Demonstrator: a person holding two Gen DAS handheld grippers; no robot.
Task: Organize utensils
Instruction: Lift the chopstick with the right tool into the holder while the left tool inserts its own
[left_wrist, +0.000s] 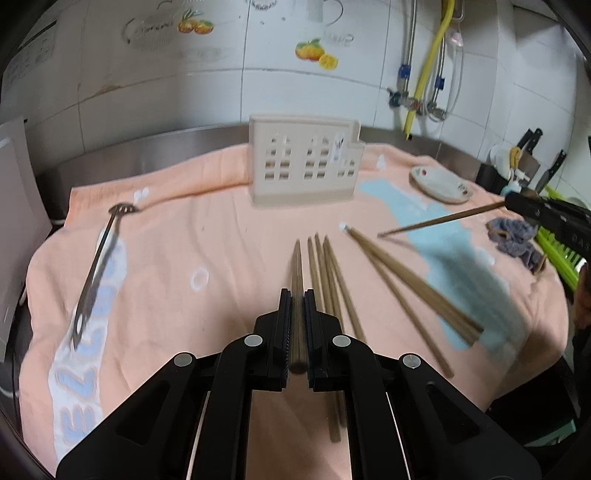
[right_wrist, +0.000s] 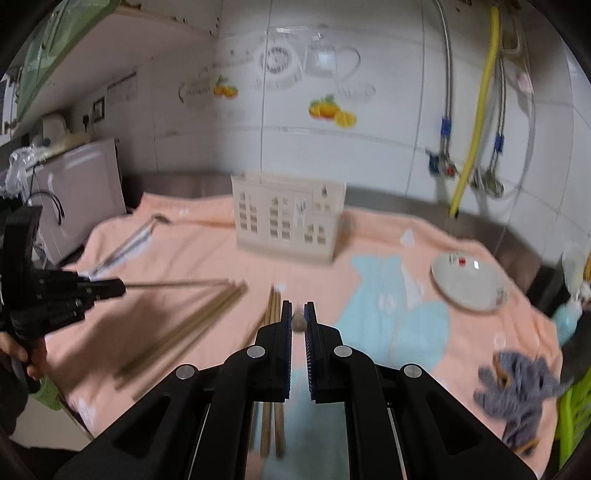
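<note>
My left gripper (left_wrist: 297, 295) is shut on one wooden chopstick (left_wrist: 297, 266) that points ahead above the peach towel (left_wrist: 207, 251). Several loose chopsticks (left_wrist: 328, 280) lie on the towel just right of it, and more chopsticks (left_wrist: 413, 288) lie further right. My right gripper (right_wrist: 298, 306) is shut on another chopstick (right_wrist: 298, 322), which appears end-on between its pads. From the left wrist view the right gripper (left_wrist: 508, 201) holds that stick out to the left. The left gripper (right_wrist: 122, 288) shows at the left edge. A beige slotted utensil holder (left_wrist: 304, 162) (right_wrist: 288, 218) stands upright at the back.
A long metal utensil (left_wrist: 96, 269) lies on the towel's left side. A small plate (right_wrist: 469, 280) and a grey cloth (right_wrist: 524, 387) sit on the right. Knives in a block (left_wrist: 524, 158) and a green rack (left_wrist: 557, 251) stand past the right edge. Pipes run down the tiled wall.
</note>
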